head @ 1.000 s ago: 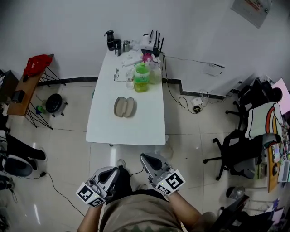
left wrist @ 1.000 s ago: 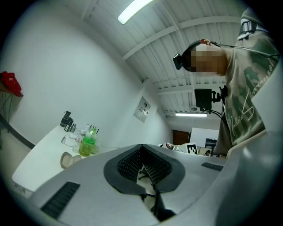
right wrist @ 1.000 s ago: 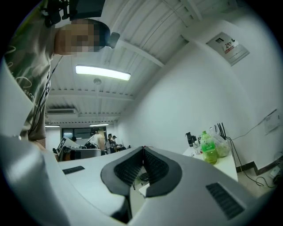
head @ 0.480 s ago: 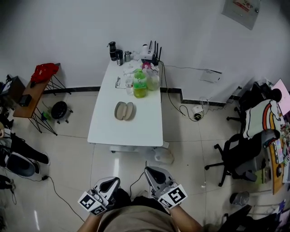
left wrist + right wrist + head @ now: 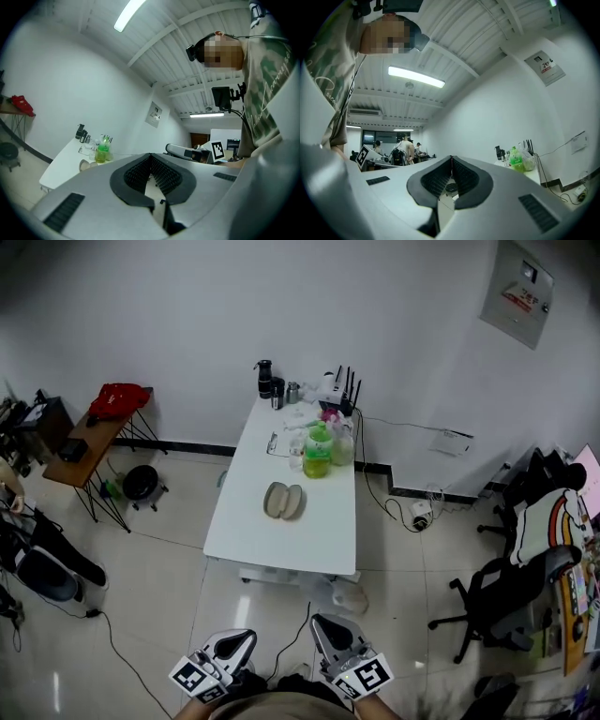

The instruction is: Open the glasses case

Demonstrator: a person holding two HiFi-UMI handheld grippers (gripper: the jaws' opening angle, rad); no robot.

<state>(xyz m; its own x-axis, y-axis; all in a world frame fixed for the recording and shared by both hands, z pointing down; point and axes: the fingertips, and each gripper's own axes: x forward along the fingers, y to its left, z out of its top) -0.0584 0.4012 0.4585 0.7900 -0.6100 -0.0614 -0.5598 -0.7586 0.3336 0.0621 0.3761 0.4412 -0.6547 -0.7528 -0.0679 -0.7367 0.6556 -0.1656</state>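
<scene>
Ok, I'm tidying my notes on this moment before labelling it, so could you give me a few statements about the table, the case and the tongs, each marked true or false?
1. The left tongs and the right tongs are both shut with nothing between them. True.
2. The green plastic bottle stands beyond the beige oval glasses case, toward the wall. True.
3. The case is gripped by the left tongs. False: it lies on the white rectangular table, well apart from both tongs.
4. The red cloth lies on that table. False: it lies on the small wooden side table beside it.
</scene>
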